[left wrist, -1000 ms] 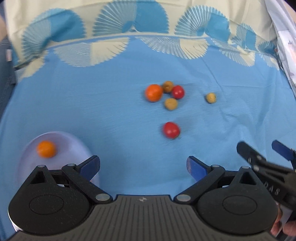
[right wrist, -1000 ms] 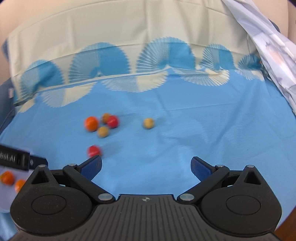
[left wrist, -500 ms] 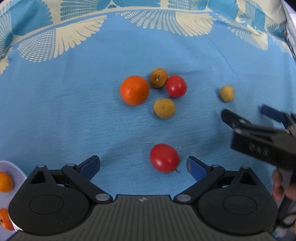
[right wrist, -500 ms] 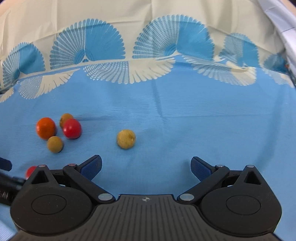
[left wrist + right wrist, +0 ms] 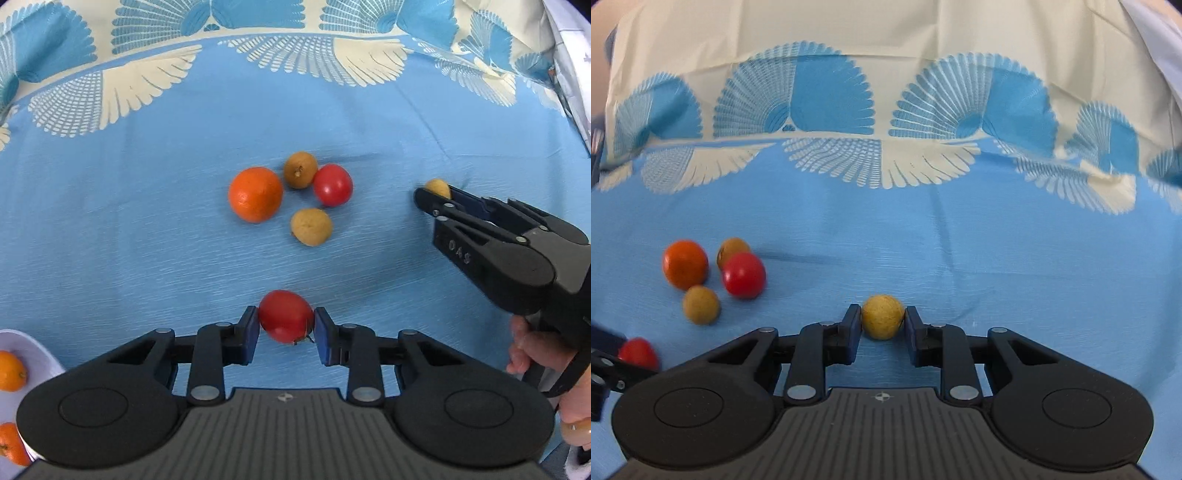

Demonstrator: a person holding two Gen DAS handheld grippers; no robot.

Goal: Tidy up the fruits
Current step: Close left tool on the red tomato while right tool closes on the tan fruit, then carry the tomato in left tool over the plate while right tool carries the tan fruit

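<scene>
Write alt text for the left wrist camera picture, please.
The left gripper pinches a red tomato on a blue cloth. Beyond lie an orange, another tomato and two brown longans. At right, the right gripper clamps a third longan.

Both wrist cams sit close above the blue cloth (image 5: 147,221), angled down. Shared: the fruit cluster (image 5: 291,199), centre in left view, left in right view.

Soft, even daylight fills the room, bright with no glare. The fruit cast only faint, short shadows on the blue cloth (image 5: 147,221). Both fisheye views bow the patterned border hard toward the edges. Just ahead of each gripper things look sharp; the far left edge smears a little.
</scene>
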